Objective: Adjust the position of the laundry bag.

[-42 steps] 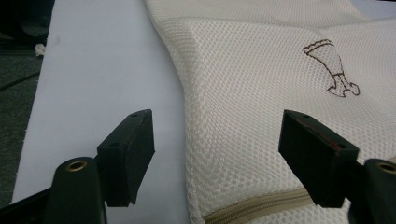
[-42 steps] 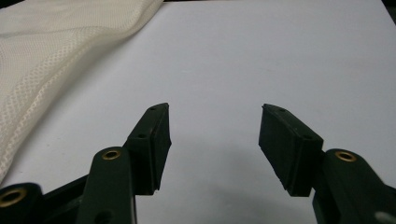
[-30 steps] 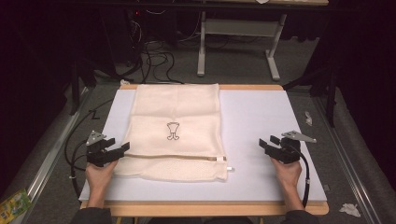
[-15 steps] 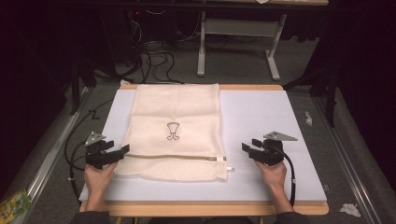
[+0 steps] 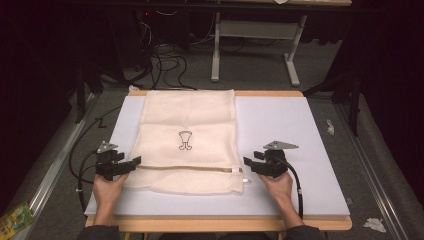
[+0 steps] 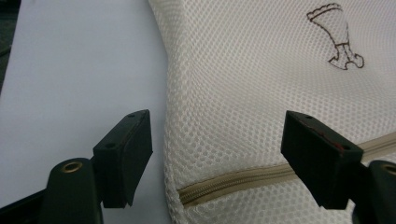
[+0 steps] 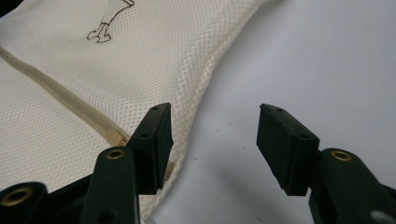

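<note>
A cream mesh laundry bag (image 5: 187, 145) lies flat on the white board, with a small dark print (image 5: 185, 139) at its middle and a tan zipper (image 5: 185, 168) across its near part. My left gripper (image 5: 134, 165) is open at the bag's left edge. Its jaws have just been opening and straddle the zipper's left end (image 6: 224, 184) without pressing the mesh (image 6: 261, 93). My right gripper (image 5: 248, 165) is open by the bag's right edge. Its jaws have just been closing a little, with bare board between them and the zipper's right end (image 7: 116, 137) beside one jaw.
The white board (image 5: 280, 130) rests on a wooden table whose front edge (image 5: 215, 222) is close to the person. Cables (image 5: 85, 150) trail off the left side. A metal table frame (image 5: 250, 50) stands beyond, paper scraps (image 5: 330, 126) lie on the floor at right, and a green packet (image 5: 15, 220) at bottom left.
My right gripper has moved left across the board up to the bag's right edge. The left gripper has stayed at the bag's left edge.
</note>
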`<state>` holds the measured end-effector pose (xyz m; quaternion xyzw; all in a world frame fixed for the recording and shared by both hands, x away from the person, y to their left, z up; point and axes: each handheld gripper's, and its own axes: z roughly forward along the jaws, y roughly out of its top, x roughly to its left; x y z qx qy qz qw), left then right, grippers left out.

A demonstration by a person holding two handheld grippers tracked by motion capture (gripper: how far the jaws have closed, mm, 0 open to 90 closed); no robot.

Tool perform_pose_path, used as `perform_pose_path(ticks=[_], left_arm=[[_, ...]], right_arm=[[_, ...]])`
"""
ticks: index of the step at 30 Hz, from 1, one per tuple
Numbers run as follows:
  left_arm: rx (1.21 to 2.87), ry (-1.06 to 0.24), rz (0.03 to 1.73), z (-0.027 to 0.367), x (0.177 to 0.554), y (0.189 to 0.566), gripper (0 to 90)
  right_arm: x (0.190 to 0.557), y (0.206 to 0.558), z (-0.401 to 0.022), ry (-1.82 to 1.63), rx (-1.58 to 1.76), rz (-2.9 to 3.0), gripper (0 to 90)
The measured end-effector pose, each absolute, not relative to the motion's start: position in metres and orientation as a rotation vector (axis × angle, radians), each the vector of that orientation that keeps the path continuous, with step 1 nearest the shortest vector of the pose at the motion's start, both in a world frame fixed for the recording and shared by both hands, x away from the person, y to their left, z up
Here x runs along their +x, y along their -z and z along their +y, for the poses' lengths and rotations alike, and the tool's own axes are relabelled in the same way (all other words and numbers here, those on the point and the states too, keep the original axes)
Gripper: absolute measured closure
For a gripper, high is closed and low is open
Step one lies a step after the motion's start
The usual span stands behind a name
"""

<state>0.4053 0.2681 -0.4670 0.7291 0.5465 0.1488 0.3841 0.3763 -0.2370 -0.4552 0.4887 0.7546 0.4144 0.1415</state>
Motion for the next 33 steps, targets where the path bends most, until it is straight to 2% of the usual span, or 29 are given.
perform_pose_path(ticks=[12,15,24,29,33], left_arm=[[1.866,-0.351,1.448,0.269,0.414,0.476,27.2],[1.867,-0.348,1.448,0.267,0.415,0.476,36.1],[1.88,-0.349,1.466,0.265,0.417,0.475,45.6],[1.919,-0.399,1.471,0.261,0.418,0.475,55.0],[1.951,-0.396,1.469,0.261,0.42,0.473,66.0]], right_arm=[[0.392,0.463,-0.202,-1.142,1.415,2.266,44.8],[0.395,0.468,-0.197,-1.103,1.43,2.284,44.0],[0.404,0.474,-0.192,-1.058,1.458,2.291,45.1],[0.405,0.474,-0.187,-1.059,1.43,2.317,60.7],[0.407,0.473,-0.186,-1.041,1.415,2.344,74.0]])
